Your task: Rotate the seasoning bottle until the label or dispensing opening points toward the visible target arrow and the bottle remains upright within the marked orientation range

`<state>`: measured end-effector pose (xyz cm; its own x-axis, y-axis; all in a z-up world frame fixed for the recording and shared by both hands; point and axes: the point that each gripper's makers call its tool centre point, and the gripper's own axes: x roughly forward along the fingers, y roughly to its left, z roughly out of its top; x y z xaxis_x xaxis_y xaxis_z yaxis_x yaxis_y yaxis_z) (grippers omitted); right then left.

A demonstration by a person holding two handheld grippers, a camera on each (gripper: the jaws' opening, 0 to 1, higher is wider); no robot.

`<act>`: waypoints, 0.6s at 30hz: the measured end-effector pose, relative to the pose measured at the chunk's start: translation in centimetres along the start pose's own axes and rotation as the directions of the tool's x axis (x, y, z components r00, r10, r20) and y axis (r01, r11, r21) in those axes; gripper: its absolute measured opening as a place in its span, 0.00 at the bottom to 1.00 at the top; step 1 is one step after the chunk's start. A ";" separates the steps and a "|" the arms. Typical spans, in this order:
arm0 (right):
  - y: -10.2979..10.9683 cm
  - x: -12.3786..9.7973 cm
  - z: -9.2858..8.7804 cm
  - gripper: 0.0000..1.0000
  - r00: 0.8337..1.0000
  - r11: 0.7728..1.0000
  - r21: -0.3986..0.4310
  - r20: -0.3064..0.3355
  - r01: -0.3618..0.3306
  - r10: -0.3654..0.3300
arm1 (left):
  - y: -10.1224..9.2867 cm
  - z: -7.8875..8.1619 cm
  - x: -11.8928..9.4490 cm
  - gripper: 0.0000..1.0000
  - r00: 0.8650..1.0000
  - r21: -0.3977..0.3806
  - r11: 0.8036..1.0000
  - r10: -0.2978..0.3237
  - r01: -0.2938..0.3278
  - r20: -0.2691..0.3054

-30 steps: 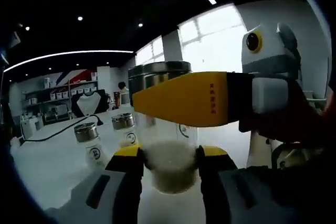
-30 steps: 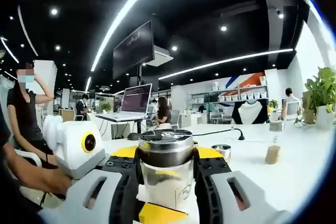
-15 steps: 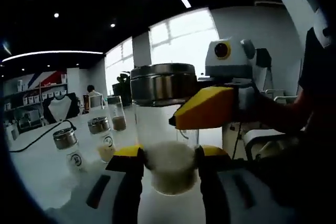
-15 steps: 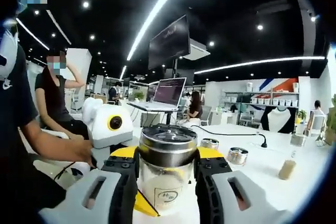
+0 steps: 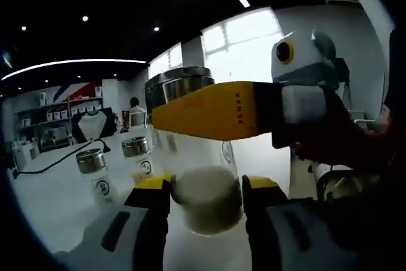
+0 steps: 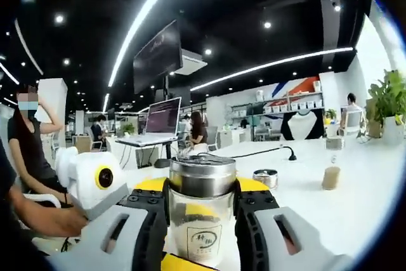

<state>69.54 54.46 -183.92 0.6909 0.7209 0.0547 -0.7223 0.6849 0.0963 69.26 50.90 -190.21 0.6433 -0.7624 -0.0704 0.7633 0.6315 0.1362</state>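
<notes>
Seasoning bottle (image 5: 202,176) upright and pinned twice: the left gripper (image 5: 206,198) clamps its lower glass body, the right gripper (image 6: 202,204) squeezes it just under the steel cap. White table (image 6: 355,201) beneath. Beyond, two small jars (image 5: 117,163) stand near each other; a laptop (image 6: 162,122) sits further back.

Nothing you can actually read
Your seasoning bottle (image 6: 201,211) carries a label (image 6: 203,243) with print too small to make out
</notes>
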 end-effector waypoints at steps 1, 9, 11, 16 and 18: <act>0.1 0.1 0.1 0.38 1.000 1.000 -0.002 0.007 0.004 -0.004 | 0.2 0.1 0.0 0.49 1.000 -0.004 1.000 0.013 -0.013 0.001; 1.0 -0.3 0.5 0.39 0.992 0.987 -0.110 0.017 -0.119 0.121 | 0.8 0.6 -1.1 0.44 0.999 -0.040 0.999 -0.033 0.034 0.035; 1.7 -0.6 0.4 0.40 0.985 0.968 -0.183 0.011 -0.169 0.174 | 0.4 0.6 -1.2 0.44 0.997 -0.048 0.996 -0.073 0.075 0.038; 3.0 -1.4 0.4 0.41 0.957 0.923 -0.268 0.013 -0.275 0.289 | -0.7 1.2 -1.9 0.44 0.978 -0.107 0.975 -0.183 0.193 0.099; 3.3 -1.7 0.1 0.41 0.945 0.916 -0.243 -0.012 -0.319 0.326 | -1.0 1.3 -2.1 0.43 0.973 -0.082 0.972 -0.211 0.218 0.095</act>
<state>65.97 55.52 -183.62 0.4169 0.9061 0.0716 -0.8900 0.4229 -0.1707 67.01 51.69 -188.90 0.4595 -0.8882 -0.0029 0.8877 0.4591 0.0360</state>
